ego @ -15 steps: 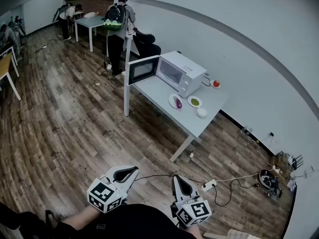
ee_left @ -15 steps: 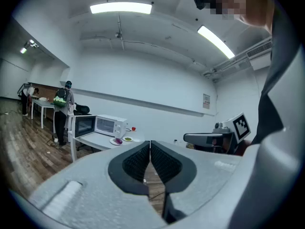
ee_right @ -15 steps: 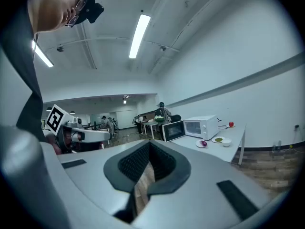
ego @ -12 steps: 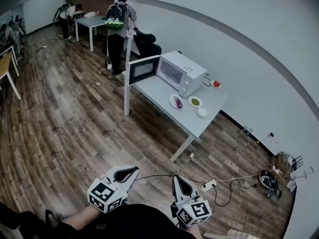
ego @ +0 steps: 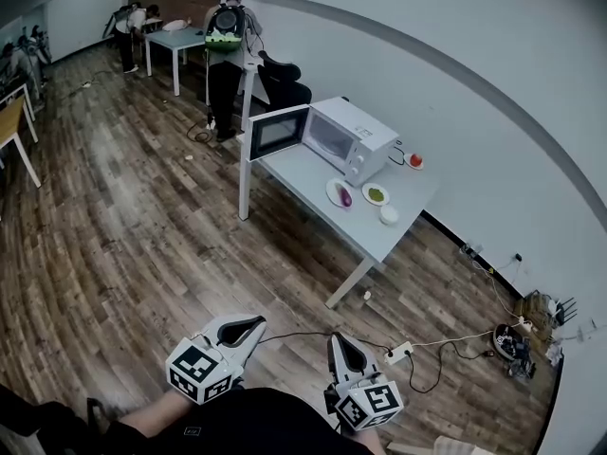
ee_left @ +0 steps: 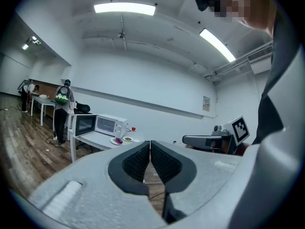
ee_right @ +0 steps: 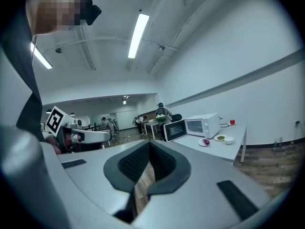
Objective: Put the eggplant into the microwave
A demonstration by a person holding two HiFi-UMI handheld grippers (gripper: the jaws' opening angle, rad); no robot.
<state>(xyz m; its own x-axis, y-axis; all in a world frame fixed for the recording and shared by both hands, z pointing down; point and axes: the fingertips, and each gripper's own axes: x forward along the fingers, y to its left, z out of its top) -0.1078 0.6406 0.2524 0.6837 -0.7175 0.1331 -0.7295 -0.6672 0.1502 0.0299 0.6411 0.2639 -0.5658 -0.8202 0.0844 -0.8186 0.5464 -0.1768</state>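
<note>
head view, with both gripper views. the left gripper [ego: 239, 329] and the right gripper [ego: 343, 349] are held low and close to the person, above the wooden floor [ego: 123, 245] and well apart from the surface [ego: 308, 180]. in the left gripper view the fingers [ee_left: 136, 159] are seen pressed together at their tips, with nothing between them. in the right gripper view the fingers [ee_right: 164, 163] are likewise seen closed tip to tip and empty. each gripper is shown side-on in the other gripper's view, and both are pointed roughly level.

the eggplant [ego: 345, 197], small and purple, is seen lying on a white plate [ego: 334, 190] on the surface, just in front of the microwave [ego: 358, 138]. the microwave door [ego: 278, 131] is swung open toward the left end of the surface. beside the plate a dish of green food [ego: 377, 195] is set, and a white bowl [ego: 389, 215] is placed near it, closer to the front edge. a red fruit [ego: 414, 160] is seen to the right of the microwave, near the wall. a standing person with a backpack [ego: 226, 36] is visible beyond the surface.
</note>
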